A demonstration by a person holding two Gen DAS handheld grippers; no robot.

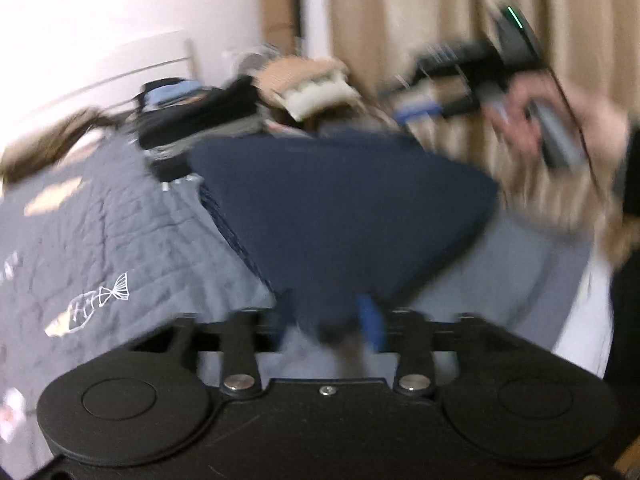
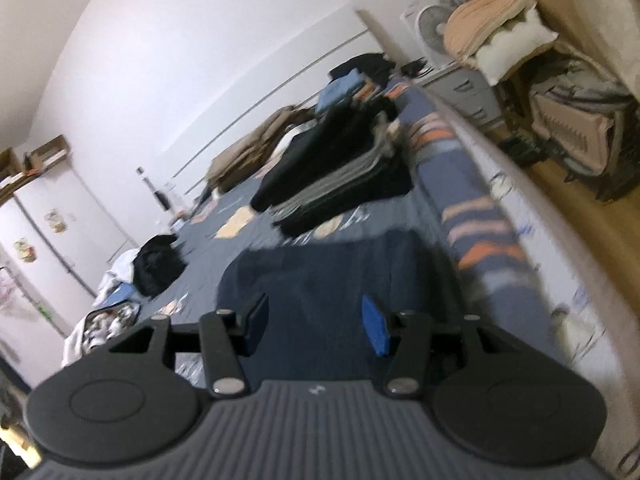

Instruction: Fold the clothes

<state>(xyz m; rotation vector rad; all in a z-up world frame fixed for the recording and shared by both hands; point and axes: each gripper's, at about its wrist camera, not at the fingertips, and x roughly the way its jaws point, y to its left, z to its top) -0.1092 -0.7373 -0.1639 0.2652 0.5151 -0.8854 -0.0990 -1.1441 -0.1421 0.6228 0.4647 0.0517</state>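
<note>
A navy garment [image 1: 344, 208] lies folded on the bed in the left wrist view; its near corner runs between the fingers of my left gripper [image 1: 336, 328], which is shut on it. The view is blurred by motion. My right gripper shows at the upper right of that view [image 1: 420, 100], held in a hand above the garment's far edge. In the right wrist view the right gripper [image 2: 316, 324] is open and empty, its blue pad [image 2: 376, 330] apart from the other finger, just above the same navy garment [image 2: 336, 276].
A grey-blue quilted bedspread [image 1: 100, 240] covers the bed. Stacks of folded dark clothes [image 2: 340, 172] sit farther along the bed. A loose pile of clothes [image 2: 156, 264] lies at the left. Beige curtain [image 1: 400, 20], pillows [image 2: 508, 40] and a fan [image 2: 432, 24] stand beyond the bed edge [image 2: 500, 200].
</note>
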